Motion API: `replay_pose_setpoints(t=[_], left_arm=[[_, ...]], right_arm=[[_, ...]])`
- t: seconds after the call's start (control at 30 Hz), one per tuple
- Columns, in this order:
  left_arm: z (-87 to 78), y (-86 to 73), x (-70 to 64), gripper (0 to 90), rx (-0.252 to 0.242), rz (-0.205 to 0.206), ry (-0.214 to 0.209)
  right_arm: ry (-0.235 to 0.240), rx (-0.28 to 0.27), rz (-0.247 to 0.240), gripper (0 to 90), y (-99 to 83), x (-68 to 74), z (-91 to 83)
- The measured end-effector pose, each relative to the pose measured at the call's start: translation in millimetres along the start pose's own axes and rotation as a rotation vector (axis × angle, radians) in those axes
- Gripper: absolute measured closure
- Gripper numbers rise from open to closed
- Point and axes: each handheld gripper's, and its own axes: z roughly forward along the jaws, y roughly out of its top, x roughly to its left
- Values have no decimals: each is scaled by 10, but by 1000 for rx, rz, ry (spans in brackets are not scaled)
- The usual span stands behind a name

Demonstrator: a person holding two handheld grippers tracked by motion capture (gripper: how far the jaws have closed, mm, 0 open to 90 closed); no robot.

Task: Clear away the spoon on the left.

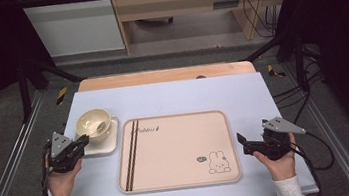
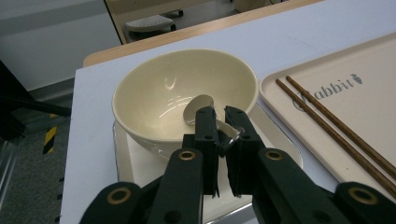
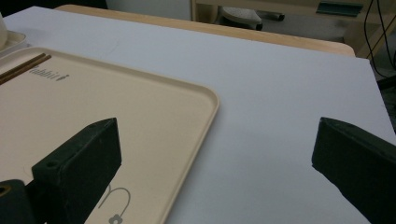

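Observation:
A cream bowl [image 1: 89,120] [image 2: 154,93] stands on a white square plate [image 1: 106,145] [image 2: 140,168] at the table's left. In it lies a metal spoon [image 1: 100,126] [image 2: 198,109], its handle sticking out over the near rim. My left gripper [image 1: 84,139] [image 2: 222,114] is shut on that handle right at the rim. A beige tray [image 1: 178,148] [image 2: 327,93] [image 3: 140,102] with a rabbit print fills the middle. My right gripper [image 1: 242,142] [image 3: 217,135] is open just off the tray's right edge, low over the table, holding nothing.
A pair of dark brown chopsticks [image 1: 132,153] [image 2: 336,133] [image 3: 21,69] lies along the tray's left side. The pale blue table top [image 1: 172,95] ends at a wooden strip at the back. Black frame posts stand at both sides.

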Motion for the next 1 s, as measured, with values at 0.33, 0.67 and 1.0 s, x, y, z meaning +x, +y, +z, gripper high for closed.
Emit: replay_pose_setpoints(t=[0.33, 0.67, 1.0], left_arm=[[-41, 44, -23, 887, -4, -7, 3], [-138, 93, -12, 890, -36, -35, 12], [-244, 159, -34, 892, -71, -38, 17]], right_arm=[[3, -4, 2, 17, 3, -6, -5], [4, -2, 2, 16, 3, -5, -5], [4, -6, 4, 16, 6, -9, -15]])
